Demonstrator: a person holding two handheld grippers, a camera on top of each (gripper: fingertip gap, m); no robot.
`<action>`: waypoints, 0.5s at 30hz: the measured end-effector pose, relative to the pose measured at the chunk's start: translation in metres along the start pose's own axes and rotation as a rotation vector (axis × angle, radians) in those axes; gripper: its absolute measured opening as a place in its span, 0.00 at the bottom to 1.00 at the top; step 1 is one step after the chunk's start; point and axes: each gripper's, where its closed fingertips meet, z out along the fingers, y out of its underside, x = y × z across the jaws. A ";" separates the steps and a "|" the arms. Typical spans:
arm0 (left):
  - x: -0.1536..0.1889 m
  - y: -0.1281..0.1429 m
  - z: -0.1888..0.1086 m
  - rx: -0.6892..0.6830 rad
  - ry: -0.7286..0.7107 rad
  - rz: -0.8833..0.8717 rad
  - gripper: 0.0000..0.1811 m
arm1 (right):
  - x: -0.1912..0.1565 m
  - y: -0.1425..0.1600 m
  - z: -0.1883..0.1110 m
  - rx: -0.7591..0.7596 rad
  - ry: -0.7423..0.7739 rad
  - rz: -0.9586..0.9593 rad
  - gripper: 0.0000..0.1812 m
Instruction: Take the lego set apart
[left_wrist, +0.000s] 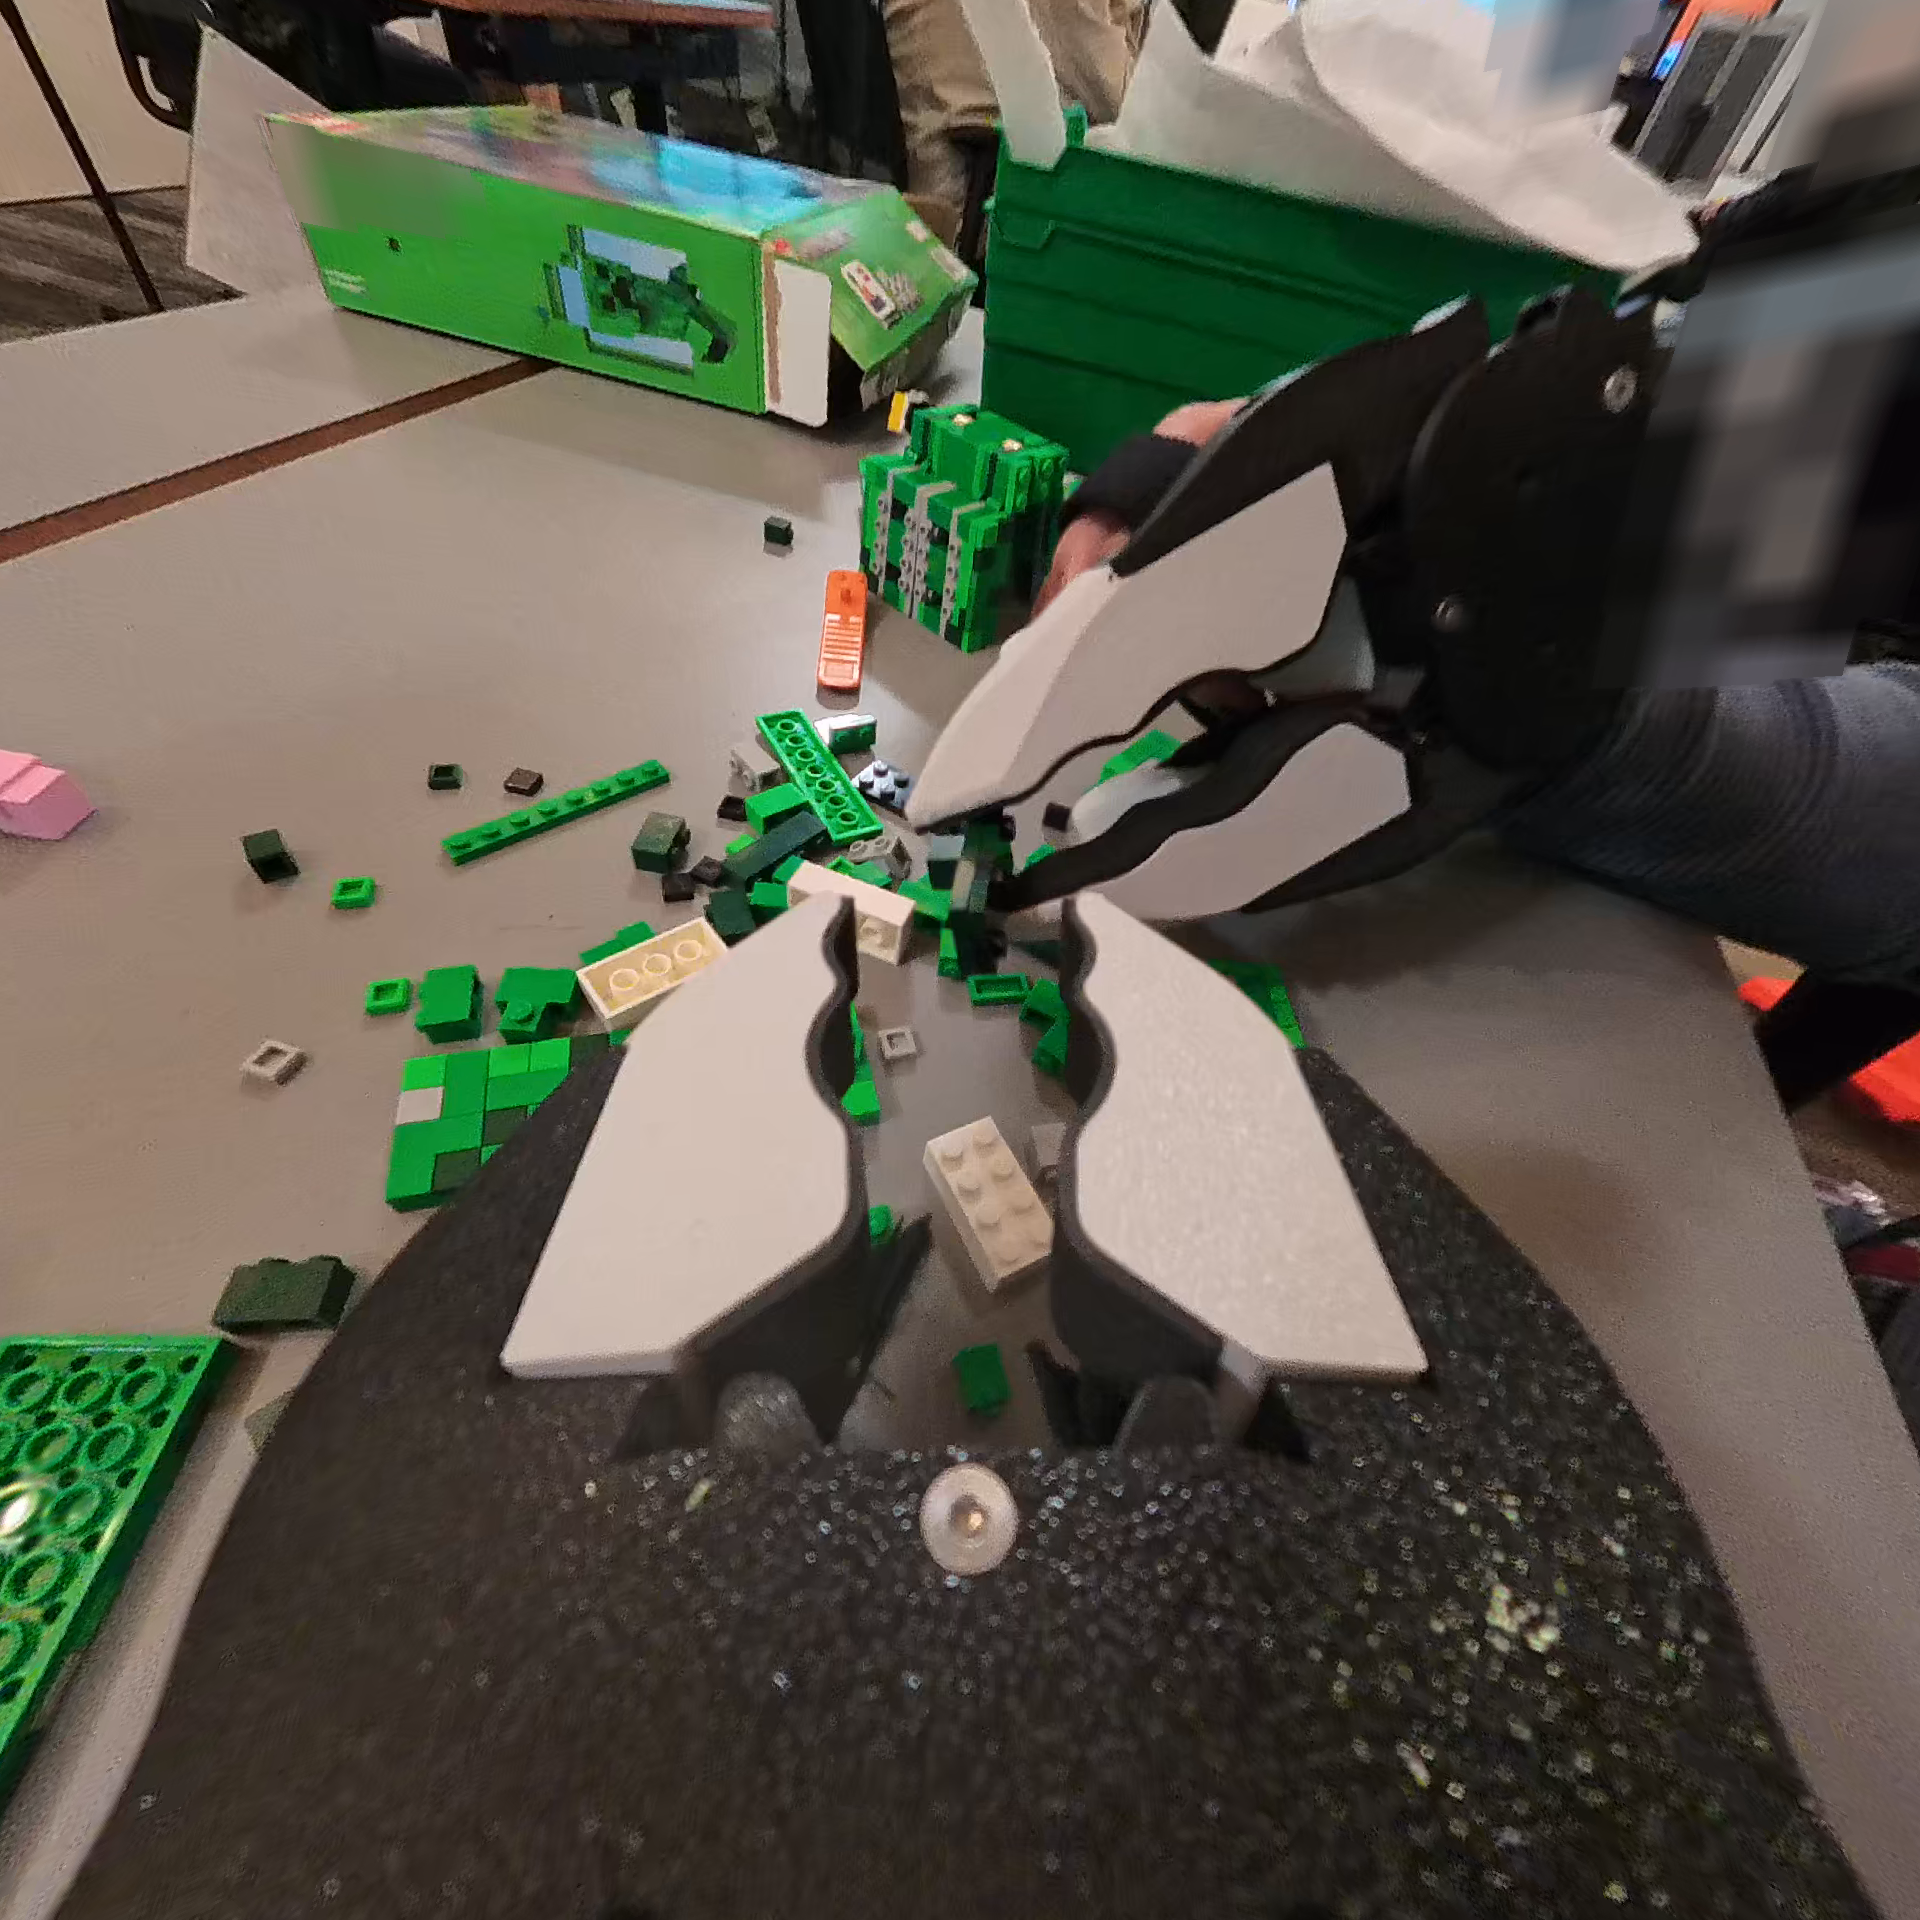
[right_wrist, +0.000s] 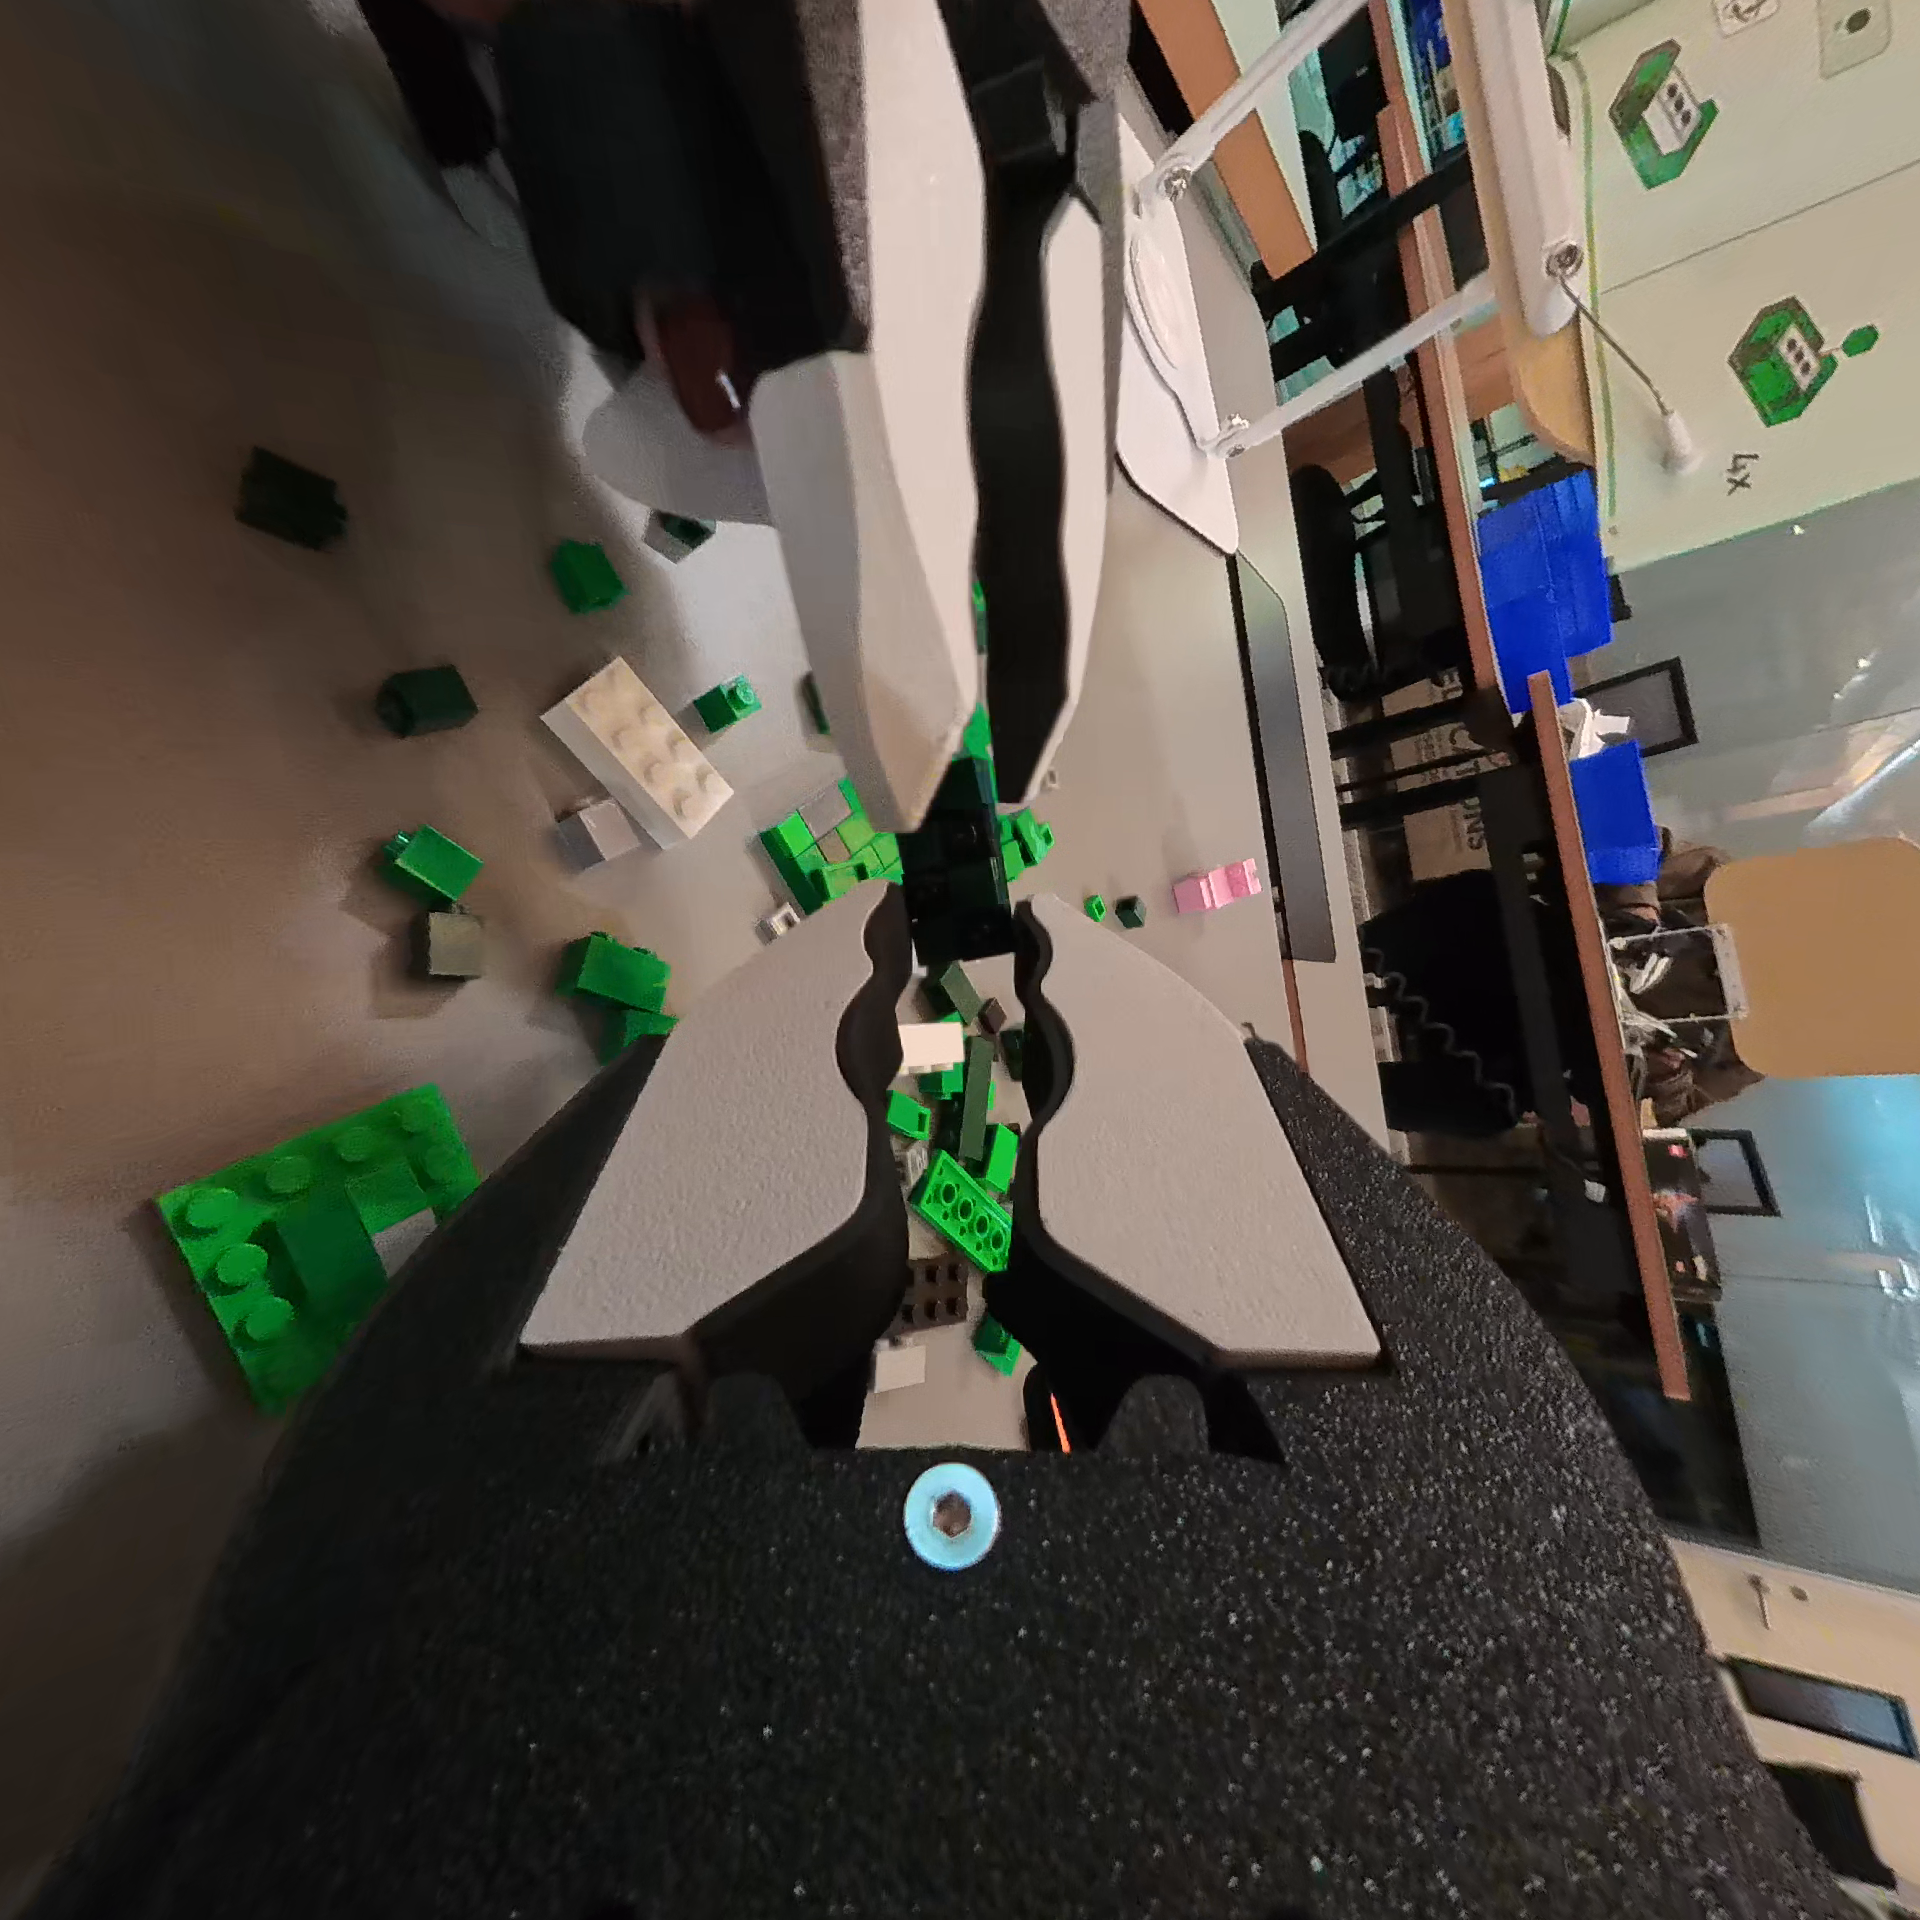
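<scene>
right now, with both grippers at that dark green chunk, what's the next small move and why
Probably close the left gripper on the near end of the dark green brick chunk. The right gripper looks pinched on it above the loose-brick pile, while the left's fingers flank it with a visible gap. A second firm hold is needed before twisting it apart.

Unquoted print on the green box (left_wrist: 582, 270) and wall sheet (right_wrist: 1756, 249); other writing illegible.

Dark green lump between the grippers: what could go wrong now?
The dark green lump, pinched in the right gripper, might snap apart suddenly and fling bits. Loose bricks lie all around, so pieces could get lost among them or roll off the table edge nearby.
</scene>
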 end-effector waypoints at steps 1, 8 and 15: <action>0.000 -0.001 0.000 0.007 0.004 -0.008 0.20 | -0.001 -0.002 0.001 0.003 -0.001 -0.011 0.10; 0.005 0.005 0.003 -0.025 0.023 0.016 0.14 | -0.006 -0.005 0.004 -0.001 0.004 -0.053 0.10; 0.006 0.003 0.004 -0.005 0.056 -0.023 0.22 | -0.007 -0.006 0.006 0.006 0.017 -0.067 0.10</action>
